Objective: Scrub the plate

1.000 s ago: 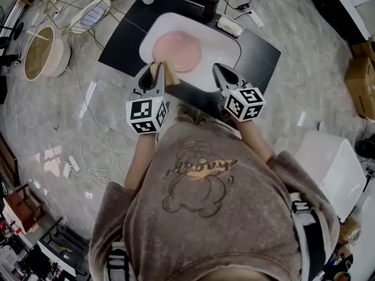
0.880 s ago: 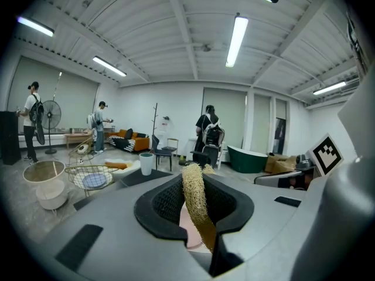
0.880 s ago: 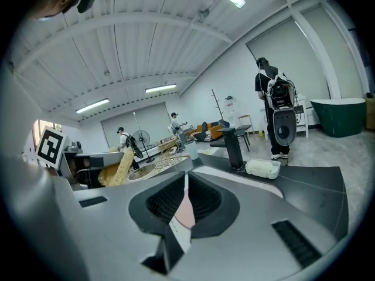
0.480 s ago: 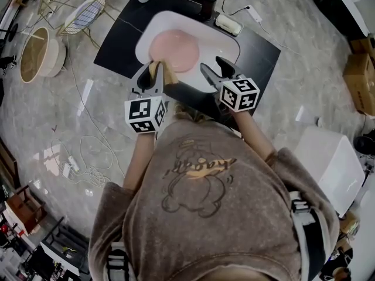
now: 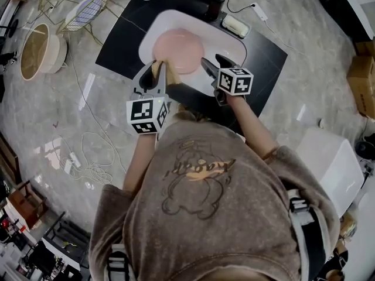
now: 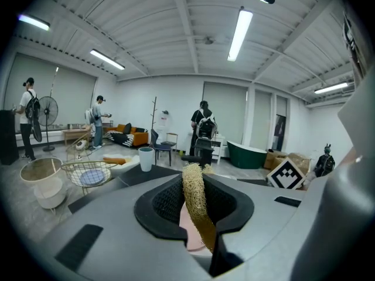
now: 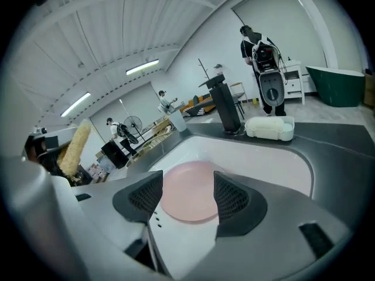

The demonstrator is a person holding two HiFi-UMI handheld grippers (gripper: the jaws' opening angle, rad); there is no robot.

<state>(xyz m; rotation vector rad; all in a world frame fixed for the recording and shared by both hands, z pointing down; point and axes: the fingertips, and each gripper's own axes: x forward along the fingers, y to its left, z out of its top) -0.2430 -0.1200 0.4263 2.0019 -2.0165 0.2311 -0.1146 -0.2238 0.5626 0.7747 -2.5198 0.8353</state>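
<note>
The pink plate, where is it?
Near the top middle of the head view, the pink plate lies flat in the white sink, with the black tap just behind it.

Can make out only a sliver of plate (image 6: 188,230) behind the loofah (image 6: 195,198); cannot tell detail on the far people (image 6: 203,124).
</note>
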